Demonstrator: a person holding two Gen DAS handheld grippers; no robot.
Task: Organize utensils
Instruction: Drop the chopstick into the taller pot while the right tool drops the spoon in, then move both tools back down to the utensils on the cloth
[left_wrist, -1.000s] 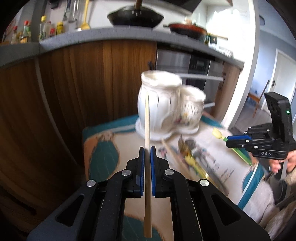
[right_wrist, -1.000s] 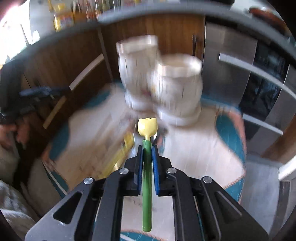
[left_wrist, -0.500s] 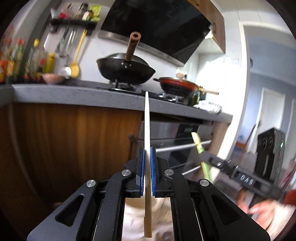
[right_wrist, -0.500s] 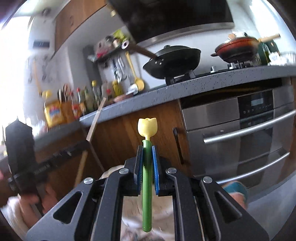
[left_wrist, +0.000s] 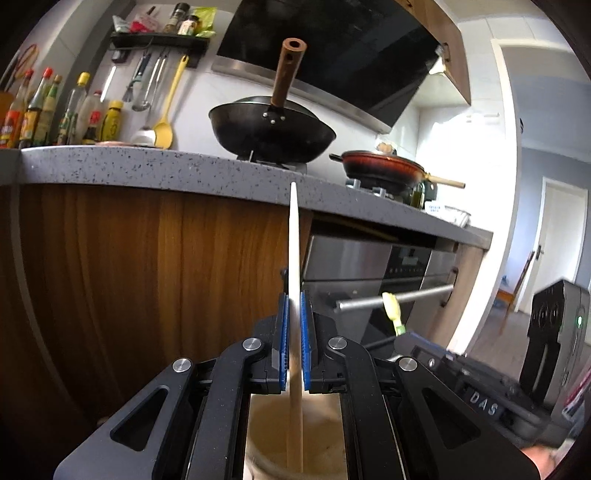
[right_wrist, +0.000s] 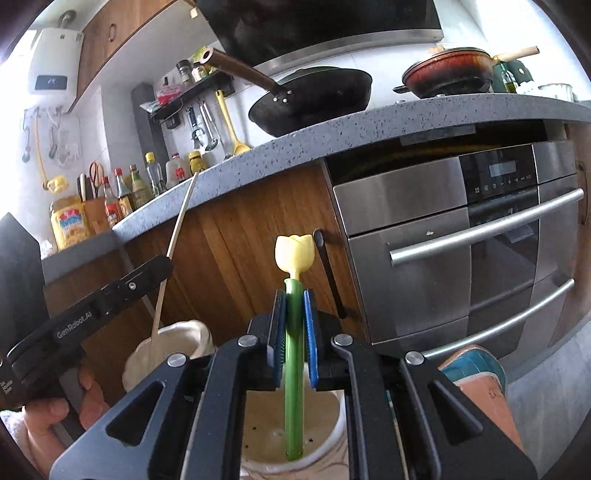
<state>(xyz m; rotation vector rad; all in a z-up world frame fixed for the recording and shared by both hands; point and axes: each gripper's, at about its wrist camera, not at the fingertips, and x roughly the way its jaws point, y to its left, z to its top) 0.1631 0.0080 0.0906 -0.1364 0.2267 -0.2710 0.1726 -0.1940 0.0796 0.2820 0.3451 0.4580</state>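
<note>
the left gripper (left_wrist: 293, 345) is pinching one pale wooden chopstick (left_wrist: 294, 258) partway up its length, blue pads pressed flat on both sides; the stick stands nearly upright with its lower end already down inside the left holder cup (left_wrist: 273, 435); the right gripper (right_wrist: 294, 343) is likewise clamped on one green-stemmed utensil with a yellow tulip-shaped top (right_wrist: 294, 254), held around the middle of the stem, its lower end dipping into the right holder cup (right_wrist: 291, 424), whose floor shows small drain holes; so the count is two grippers, two utensils, one in each, and two cream cups standing side by side, the left one (right_wrist: 173, 347) also visible in the right wrist view with the chopstick leaning in it; the chopstick looks light, stiff and thin, likely to pivot between the pads if gripped loosely, so a hold near the middle seems sensible; the tulip piece looks like light, smooth plastic, possibly a little slippery, and the stem seems a better place to grip than the moulded head; the cups look ceramic and breakable, so a gentle release is probably wiser than a drop; whether either tip touches the cup floor cannot be told; beyond, far side, a wooden cabinet front (left_wrist: 147, 266) and a steel oven (right_wrist: 461, 240) under a grey counter (left_wrist: 147, 166).
</note>
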